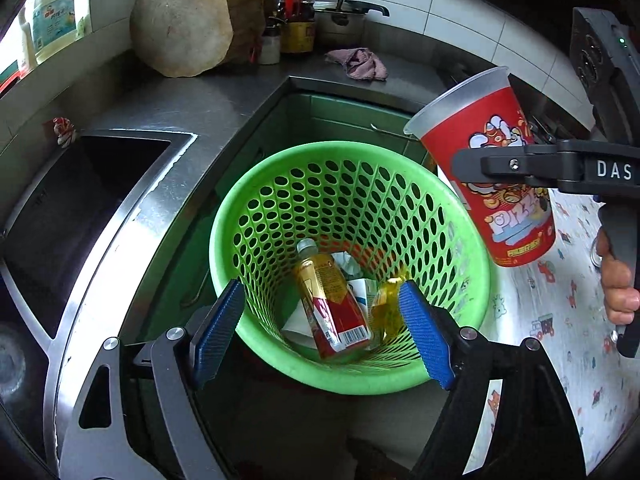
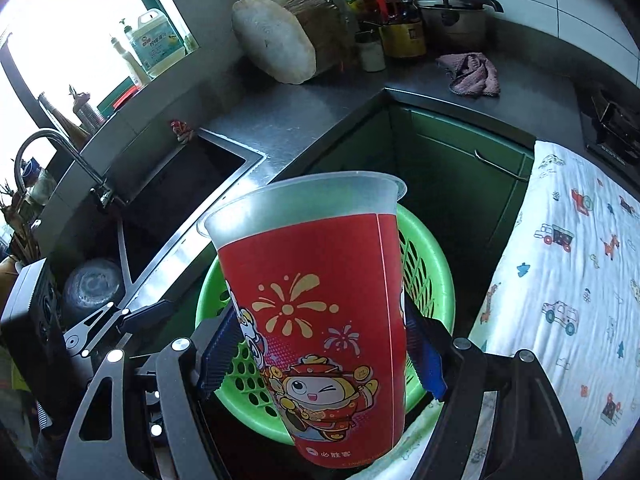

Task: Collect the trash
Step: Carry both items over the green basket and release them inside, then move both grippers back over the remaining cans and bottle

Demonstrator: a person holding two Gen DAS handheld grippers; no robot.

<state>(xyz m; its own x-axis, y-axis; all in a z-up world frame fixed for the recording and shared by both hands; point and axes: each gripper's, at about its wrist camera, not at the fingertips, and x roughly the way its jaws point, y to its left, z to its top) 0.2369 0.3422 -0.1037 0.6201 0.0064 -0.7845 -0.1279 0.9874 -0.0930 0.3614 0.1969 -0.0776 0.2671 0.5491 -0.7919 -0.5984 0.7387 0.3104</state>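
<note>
A green perforated basket [image 1: 440,208] stands on the floor in the counter corner; it also shows in the right wrist view [image 2: 432,276]. Inside lie a yellow drink bottle with a red label [image 1: 332,304], crumpled white paper [image 1: 348,264] and a yellow wrapper [image 1: 386,304]. My left gripper [image 1: 320,332] is open and empty, just above the basket's near rim. My right gripper [image 2: 324,356] is shut on a red printed plastic cup [image 2: 316,304], held upright above the basket's right rim. The cup [image 1: 496,184] and right gripper [image 1: 520,166] show in the left wrist view.
A steel sink [image 1: 80,200] is at the left of the counter. A round chopping block [image 1: 184,24], oil bottles [image 1: 296,12], a pot [image 1: 344,16] and a pink rag [image 1: 358,64] sit at the back. A patterned cloth [image 2: 568,288] covers the surface at right.
</note>
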